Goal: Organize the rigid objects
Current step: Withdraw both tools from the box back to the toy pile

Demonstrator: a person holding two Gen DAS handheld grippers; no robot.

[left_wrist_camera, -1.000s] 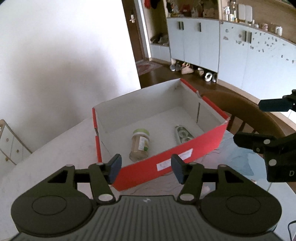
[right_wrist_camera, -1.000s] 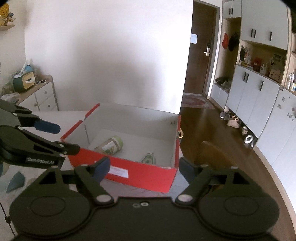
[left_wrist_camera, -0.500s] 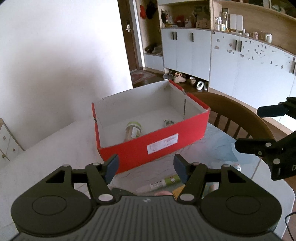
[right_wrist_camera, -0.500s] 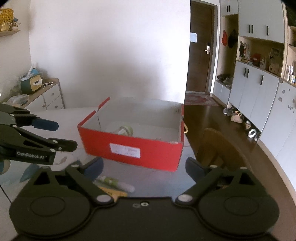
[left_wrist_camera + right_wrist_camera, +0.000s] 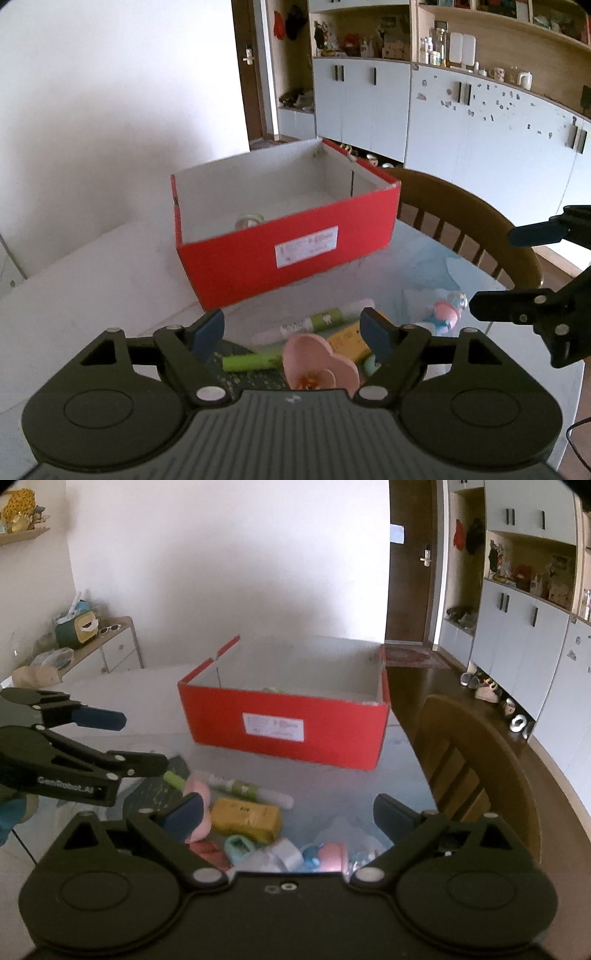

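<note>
A red box (image 5: 288, 254) with white inside walls stands on the table, and the lid of a jar (image 5: 249, 221) shows over its near wall. In front of it lies a pile: a pink heart-shaped piece (image 5: 317, 363), a green marker (image 5: 251, 362), a white-green tube (image 5: 317, 321), a yellow pack (image 5: 347, 341) and a small pink-blue toy (image 5: 443, 310). My left gripper (image 5: 291, 326) hovers over the pile, its jaws opening and empty. My right gripper (image 5: 288, 812) hangs above the yellow pack (image 5: 245, 818) and tube (image 5: 251, 790), also opening and empty. The red box (image 5: 288, 723) lies beyond it.
A wooden chair (image 5: 472, 768) stands at the table's right edge. The white table top (image 5: 92, 280) stretches left of the box. A low drawer unit (image 5: 110, 646) with clutter sits by the far wall. Grey cabinets (image 5: 480, 122) line the room's right side.
Both grippers have drawn back from the box and sunk lower, so the box looks farther off. The pile of small items has come into view beneath them. Both pairs of jaws stand wider.
</note>
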